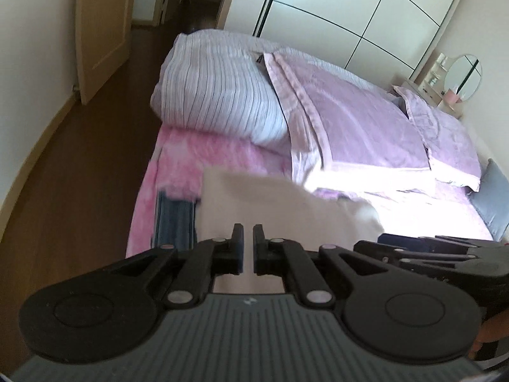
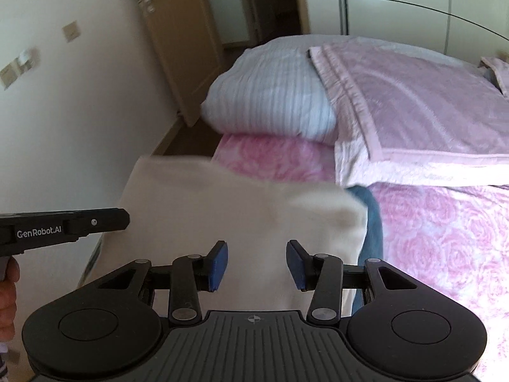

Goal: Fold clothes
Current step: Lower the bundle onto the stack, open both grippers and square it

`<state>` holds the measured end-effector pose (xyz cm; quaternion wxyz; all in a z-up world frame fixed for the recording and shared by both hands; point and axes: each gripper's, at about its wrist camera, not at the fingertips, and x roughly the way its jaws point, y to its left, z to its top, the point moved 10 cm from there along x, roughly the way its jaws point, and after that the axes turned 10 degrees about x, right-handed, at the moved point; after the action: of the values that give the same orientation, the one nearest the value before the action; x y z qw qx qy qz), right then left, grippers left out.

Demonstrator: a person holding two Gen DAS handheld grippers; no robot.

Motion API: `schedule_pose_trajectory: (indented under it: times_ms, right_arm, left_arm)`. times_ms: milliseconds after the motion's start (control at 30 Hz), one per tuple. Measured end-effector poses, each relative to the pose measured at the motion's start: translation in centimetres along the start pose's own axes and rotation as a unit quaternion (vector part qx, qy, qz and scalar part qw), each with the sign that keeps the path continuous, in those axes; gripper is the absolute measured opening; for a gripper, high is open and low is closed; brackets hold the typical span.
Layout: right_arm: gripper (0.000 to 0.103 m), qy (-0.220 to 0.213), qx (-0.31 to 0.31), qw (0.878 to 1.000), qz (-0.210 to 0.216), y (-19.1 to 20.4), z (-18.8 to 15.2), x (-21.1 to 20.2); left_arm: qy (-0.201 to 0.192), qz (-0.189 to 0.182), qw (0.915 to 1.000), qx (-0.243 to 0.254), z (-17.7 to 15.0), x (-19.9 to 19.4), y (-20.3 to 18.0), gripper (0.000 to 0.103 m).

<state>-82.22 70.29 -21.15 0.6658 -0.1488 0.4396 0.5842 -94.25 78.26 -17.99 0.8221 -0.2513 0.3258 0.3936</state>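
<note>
A cream white garment [image 1: 270, 203] lies folded on the pink bed, over a blue striped garment [image 1: 175, 219]. In the right wrist view the cream garment [image 2: 222, 207] covers a blue one that shows at its right edge [image 2: 372, 219]. My left gripper [image 1: 248, 242] hovers above the cream garment with its jaws nearly closed on nothing. My right gripper [image 2: 257, 262] is open and empty above the same garment. The left gripper also shows in the right wrist view [image 2: 63, 227], and the right gripper shows in the left wrist view [image 1: 429, 248].
A pink floral bedsheet [image 2: 445, 238] covers the bed. A striped folded duvet [image 1: 216, 95] and a lilac blanket [image 1: 359, 121] lie further back. A grey pillow [image 1: 491, 200] is at the right. Wood floor [image 1: 79, 175], a door [image 1: 101, 25] and white wardrobes [image 1: 350, 9] surround the bed.
</note>
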Motion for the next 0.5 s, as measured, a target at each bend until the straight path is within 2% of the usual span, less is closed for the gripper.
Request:
schedule_pose_trajectory:
  times_ms: [100,200,367,500]
  right_arm:
    - [0.046,-0.002,0.041,0.999,-0.019,-1.5,2.1,1.8]
    - [0.046,0.01,0.087,0.995,-0.044,-4.0,2.8,4.0]
    - [0.046,0.034,0.13,0.991,-0.022,-6.0,3.1,5.9]
    - [0.046,0.018,0.142,0.99,0.006,-5.8,3.5,3.3]
  left_arm:
    - [0.016,0.007,0.9998,0.005,0.8,2.7,0.8,0.002]
    - [0.035,0.012,0.9993,0.011,0.1,4.5,1.8,0.002]
    - [0.036,-0.001,0.9993,-0.005,-0.2,5.8,2.7,0.003]
    - [0.018,-0.007,0.9997,-0.017,0.2,3.8,3.0,0.002]
